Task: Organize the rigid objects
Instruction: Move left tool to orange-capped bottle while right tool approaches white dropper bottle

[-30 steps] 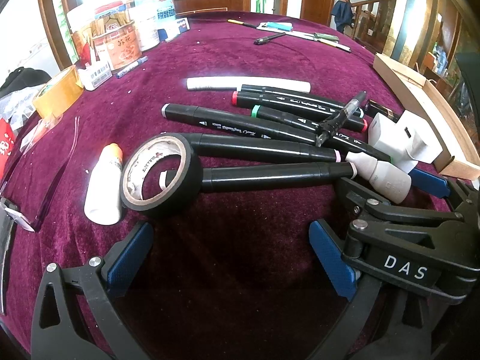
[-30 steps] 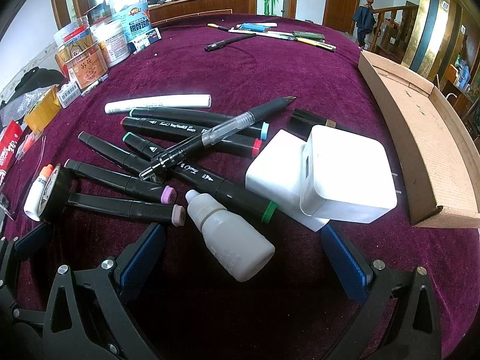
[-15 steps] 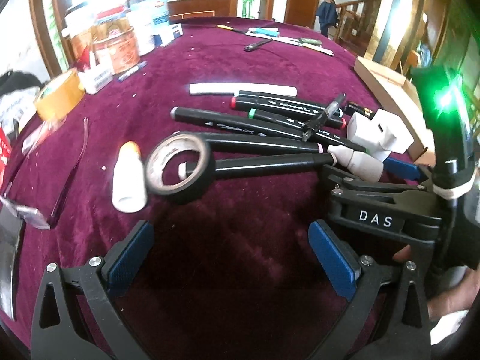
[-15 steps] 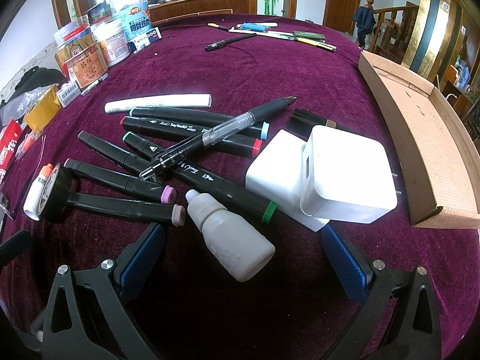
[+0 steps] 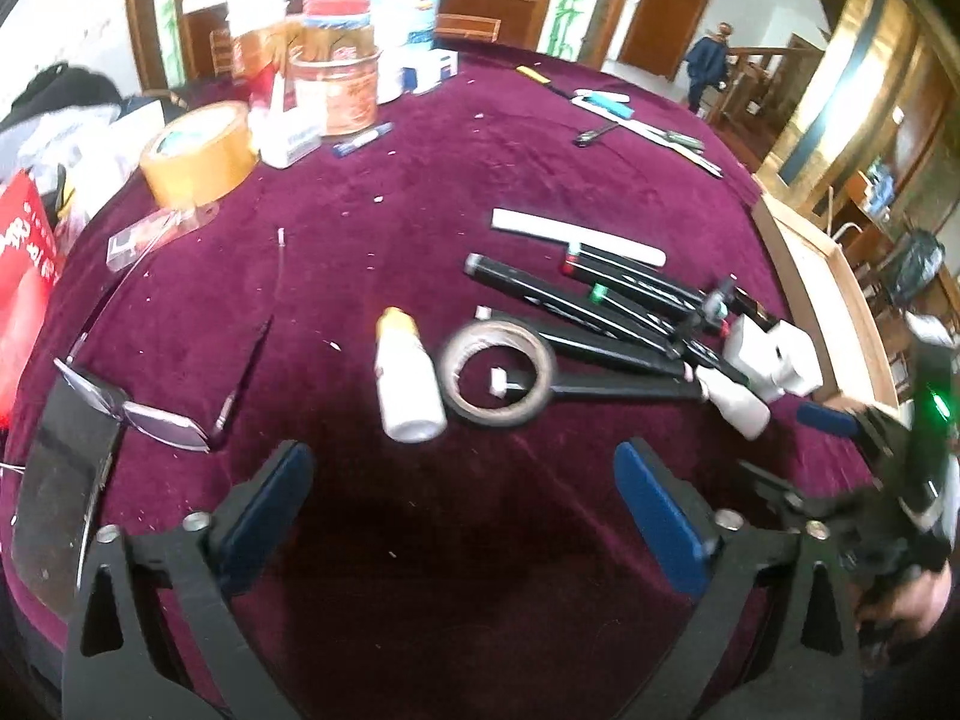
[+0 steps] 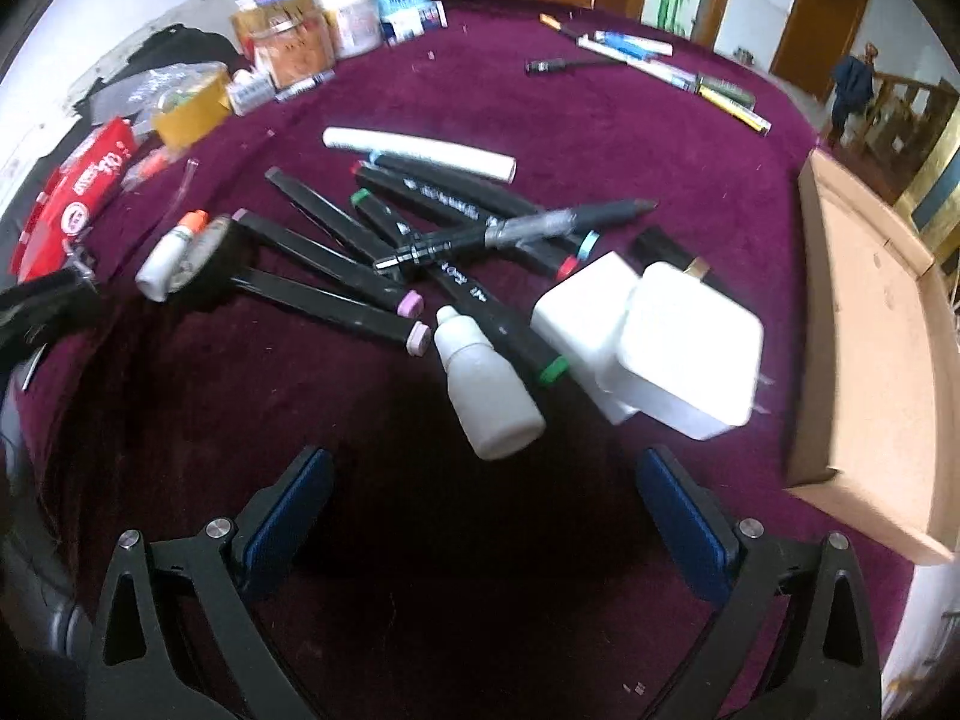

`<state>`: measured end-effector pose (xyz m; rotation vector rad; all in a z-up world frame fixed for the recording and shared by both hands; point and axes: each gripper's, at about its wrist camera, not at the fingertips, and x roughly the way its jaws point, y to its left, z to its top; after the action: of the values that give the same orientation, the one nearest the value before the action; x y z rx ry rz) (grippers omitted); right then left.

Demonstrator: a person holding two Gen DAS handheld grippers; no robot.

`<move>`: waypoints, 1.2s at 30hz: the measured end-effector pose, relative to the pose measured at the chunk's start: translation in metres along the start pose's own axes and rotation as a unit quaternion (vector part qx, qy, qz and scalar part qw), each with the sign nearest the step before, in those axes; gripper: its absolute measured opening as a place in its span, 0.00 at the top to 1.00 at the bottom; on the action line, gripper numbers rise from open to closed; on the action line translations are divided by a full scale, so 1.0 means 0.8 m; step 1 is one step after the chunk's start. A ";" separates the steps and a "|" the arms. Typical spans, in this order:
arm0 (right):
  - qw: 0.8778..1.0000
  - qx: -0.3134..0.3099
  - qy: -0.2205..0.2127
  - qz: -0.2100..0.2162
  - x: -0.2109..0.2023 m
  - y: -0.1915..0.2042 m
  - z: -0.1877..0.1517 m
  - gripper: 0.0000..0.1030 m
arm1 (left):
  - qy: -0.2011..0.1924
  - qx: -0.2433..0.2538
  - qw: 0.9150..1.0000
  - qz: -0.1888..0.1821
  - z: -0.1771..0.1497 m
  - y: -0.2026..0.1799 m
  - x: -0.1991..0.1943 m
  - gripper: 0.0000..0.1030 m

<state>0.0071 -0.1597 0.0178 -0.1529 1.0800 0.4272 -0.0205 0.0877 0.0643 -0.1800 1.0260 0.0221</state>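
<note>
A heap of black markers point(image 6: 384, 252) lies on the purple velvet table, with a clear-barrel pen point(image 6: 516, 228) across them. A small white bottle point(image 6: 486, 396) and two white chargers point(image 6: 678, 348) lie beside it, nearest my right gripper point(image 6: 480, 510), which is open and empty above the cloth. In the left wrist view a black tape roll point(image 5: 498, 372) and an orange-capped white bottle point(image 5: 405, 384) lie ahead of my left gripper point(image 5: 462, 504), open and empty. The markers point(image 5: 600, 312) lie beyond the roll.
An open cardboard box point(image 6: 870, 330) sits at the right. Glasses point(image 5: 150, 414) and a dark slab point(image 5: 60, 480) lie at the left edge. A yellow tape roll point(image 5: 198, 150), jars point(image 5: 336, 90), a red pack point(image 6: 78, 192) and far pens point(image 6: 678, 72) stand around.
Both grippers have pulled back and up from the heap, so more of the table shows. Both views have swung to the left. Nothing on the table has moved.
</note>
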 end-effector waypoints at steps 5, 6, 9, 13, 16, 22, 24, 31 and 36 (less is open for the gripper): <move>0.999 0.015 -0.032 0.010 -0.028 -0.019 0.000 0.04 | 0.042 -0.036 0.998 -0.009 0.022 0.023 0.029 0.27; 0.999 0.017 -0.034 0.010 -0.030 -0.026 0.002 0.04 | 0.048 -0.039 0.998 -0.012 0.024 0.025 0.033 0.32; 0.999 0.036 -0.039 0.013 -0.040 -0.040 0.000 0.04 | 0.071 -0.036 0.997 -0.012 0.032 0.026 0.050 0.52; 0.997 0.059 -0.043 0.021 -0.052 -0.061 -0.007 0.04 | 0.089 -0.038 0.995 -0.012 0.035 0.027 0.068 0.53; 0.996 0.069 -0.040 0.034 -0.054 -0.072 -0.010 0.04 | 0.099 -0.034 0.994 -0.002 0.039 0.025 0.082 0.55; 0.995 0.036 -0.034 0.088 -0.053 -0.062 -0.001 0.35 | 0.090 0.009 0.996 0.023 0.038 0.009 0.092 0.55; 0.995 0.027 -0.023 0.097 -0.046 -0.056 0.006 0.46 | 0.086 0.019 0.996 0.028 0.037 0.007 0.093 0.56; 0.994 -0.027 0.019 0.102 -0.007 -0.030 0.036 0.60 | 0.084 0.018 0.996 0.027 0.022 0.008 0.082 0.67; 0.992 -0.038 0.053 0.107 0.021 -0.024 0.050 0.65 | 0.085 0.018 0.996 0.024 0.022 0.008 0.082 0.67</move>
<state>0.0546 -0.1600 0.0201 -0.1290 1.1903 0.6604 0.0278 0.0927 0.0162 -0.1253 1.2004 0.0314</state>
